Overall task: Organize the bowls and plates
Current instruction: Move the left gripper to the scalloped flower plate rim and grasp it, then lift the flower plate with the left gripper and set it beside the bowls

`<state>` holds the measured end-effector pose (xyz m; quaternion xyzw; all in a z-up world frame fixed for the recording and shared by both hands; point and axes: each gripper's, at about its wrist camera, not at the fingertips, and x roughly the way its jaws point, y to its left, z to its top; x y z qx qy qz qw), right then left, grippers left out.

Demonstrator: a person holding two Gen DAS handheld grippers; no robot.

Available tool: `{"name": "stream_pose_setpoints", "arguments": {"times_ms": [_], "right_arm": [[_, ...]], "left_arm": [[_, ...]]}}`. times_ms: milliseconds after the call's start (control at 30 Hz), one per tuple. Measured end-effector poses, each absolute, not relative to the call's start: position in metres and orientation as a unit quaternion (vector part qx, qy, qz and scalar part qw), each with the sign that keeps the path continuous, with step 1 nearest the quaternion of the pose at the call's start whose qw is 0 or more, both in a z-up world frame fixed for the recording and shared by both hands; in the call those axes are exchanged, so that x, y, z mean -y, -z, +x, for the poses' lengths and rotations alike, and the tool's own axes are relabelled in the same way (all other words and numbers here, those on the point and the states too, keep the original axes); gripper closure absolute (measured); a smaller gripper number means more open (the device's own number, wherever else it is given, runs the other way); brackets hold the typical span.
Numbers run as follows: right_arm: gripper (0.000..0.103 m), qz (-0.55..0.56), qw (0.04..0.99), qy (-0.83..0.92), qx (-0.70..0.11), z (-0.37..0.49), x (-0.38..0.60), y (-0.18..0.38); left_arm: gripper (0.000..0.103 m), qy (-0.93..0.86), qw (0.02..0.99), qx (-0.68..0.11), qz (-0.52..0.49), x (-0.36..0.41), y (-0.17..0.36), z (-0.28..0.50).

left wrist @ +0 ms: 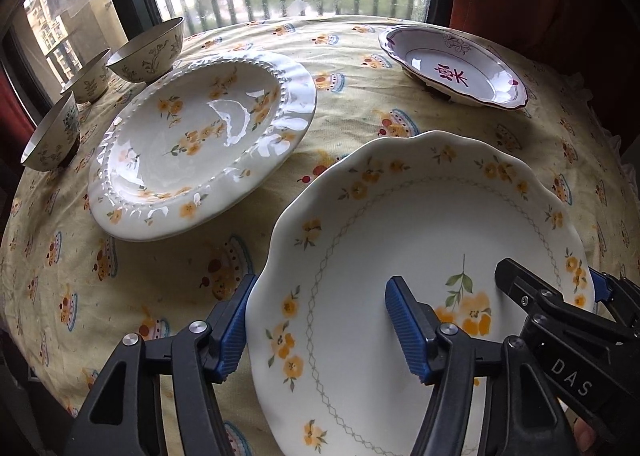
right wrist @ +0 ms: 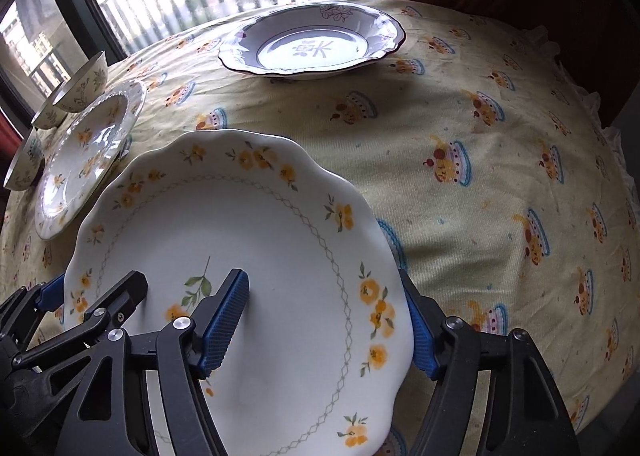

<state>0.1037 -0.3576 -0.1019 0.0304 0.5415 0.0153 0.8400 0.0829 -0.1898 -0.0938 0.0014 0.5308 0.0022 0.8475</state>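
Holding: both grippers straddle the rim of one scalloped plate (left wrist: pixel 400 256), which fills the lower right of the left wrist view and the lower left of the right wrist view
Bowls: three (left wrist: pixel 152 55) in a row at the upper left edge of the left wrist view, apart from one another, unstacked
Beaded plate: one (left wrist: pixel 200 135), centre left, just beside the bowls, flat on the tablecloth (left wrist: pixel 340 115)
Left gripper: (left wrist: pixel 320 328) one finger outside the scalloped plate's left rim, the other over its face — the jaws look wider than the rim is thick, so whether they truly pinch it I cannot tell
Scalloped plate: one, yellow flowers, tilted toward the cameras; whether its far edge rests on the cloth I cannot tell
Right gripper: (right wrist: pixel 328 320) mirrors the other on the plate's right rim, one blue pad on the face, one behind the edge; firmness of grip likewise unclear
Purple-rimmed plate: one (left wrist: pixel 452 67), upper right, well apart from the rest
Count: three plates, three bowls, two grippers
Risk, slip: glazed porcelain held only at the rim could slide out if either side loosens or the two hands pull unevenly
Risk, knock: carrying it left toward the beaded plate, a low pass could chip rim on rim — or nudge the nearest bowl toward the table edge
Risk, cloth: dragging an edge may bunch the fabric and shift the other dishes
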Motion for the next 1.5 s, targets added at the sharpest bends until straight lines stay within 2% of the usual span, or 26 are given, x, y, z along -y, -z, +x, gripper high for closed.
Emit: {"name": "stream_pose_setpoints", "arguments": {"times_ms": [400, 800, 933, 1500], "right_arm": [[0.027, 0.039, 0.829, -0.018, -0.557, 0.106, 0.355, 0.102], [0.027, 0.024, 0.854, -0.018, -0.520, 0.102, 0.333, 0.072], [0.028, 0.042, 0.845, -0.022, -0.532, 0.105, 0.321, 0.067], [0.029, 0.021, 0.870, -0.005, -0.493, 0.096, 0.193, 0.041]], "left_arm": [[0.038, -0.015, 0.841, -0.540, -0.032, 0.180, 0.089, 0.082], [0.038, -0.019, 0.860, -0.509, -0.024, 0.161, 0.057, 0.075], [0.038, -0.036, 0.872, -0.488, -0.011, 0.150, 0.046, 0.073], [0.038, -0.028, 0.887, -0.460, -0.023, 0.026, 0.031, 0.082]]}}
